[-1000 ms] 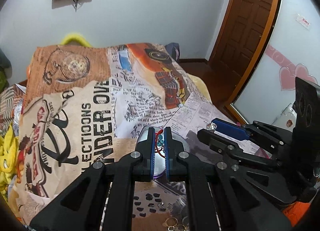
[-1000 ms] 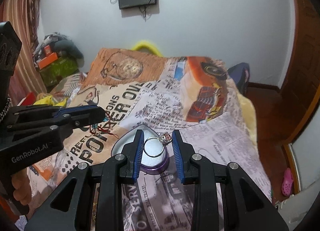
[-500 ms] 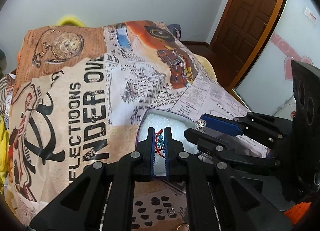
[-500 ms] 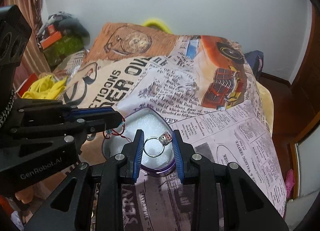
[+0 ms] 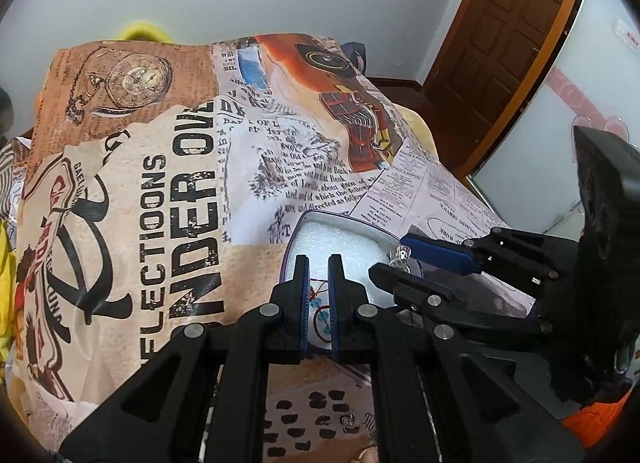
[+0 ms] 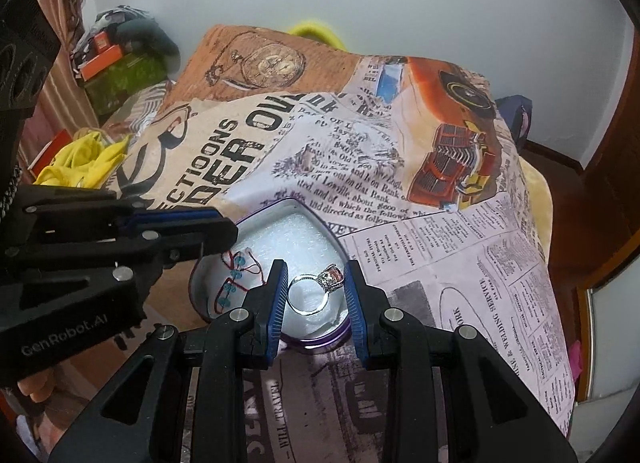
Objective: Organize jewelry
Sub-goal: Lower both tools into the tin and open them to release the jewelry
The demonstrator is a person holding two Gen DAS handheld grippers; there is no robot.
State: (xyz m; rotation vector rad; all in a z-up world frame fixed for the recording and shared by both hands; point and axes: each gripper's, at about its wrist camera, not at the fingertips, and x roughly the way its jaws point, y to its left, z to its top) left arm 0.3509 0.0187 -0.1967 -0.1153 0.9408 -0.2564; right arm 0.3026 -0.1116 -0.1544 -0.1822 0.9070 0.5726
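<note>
A heart-shaped tin [image 6: 256, 219] with white foam lining sits on the printed bedspread; it also shows in the left wrist view [image 5: 320, 219]. My left gripper [image 5: 319, 295] is shut on a red string bracelet [image 5: 320, 313] with blue beads, low over the tin's left side. The bracelet [image 6: 232, 283] hangs onto the foam. My right gripper [image 6: 316, 287] is shut on a silver ring [image 6: 308, 297] with a pink stone, held over the tin's right lobe. The ring's stone [image 5: 400, 253] shows at the right fingertips.
The bedspread [image 6: 460, 263] covers the whole bed. Loose small jewelry [image 5: 348, 421] lies on it near the front. Yellow cloth [image 6: 80, 161] and boxes are at the left. A wooden door [image 5: 512, 35] stands at the right.
Both grippers have come down and forward over the tin. The bracelet now touches the foam, and the ring is lower over the tin's right side.
</note>
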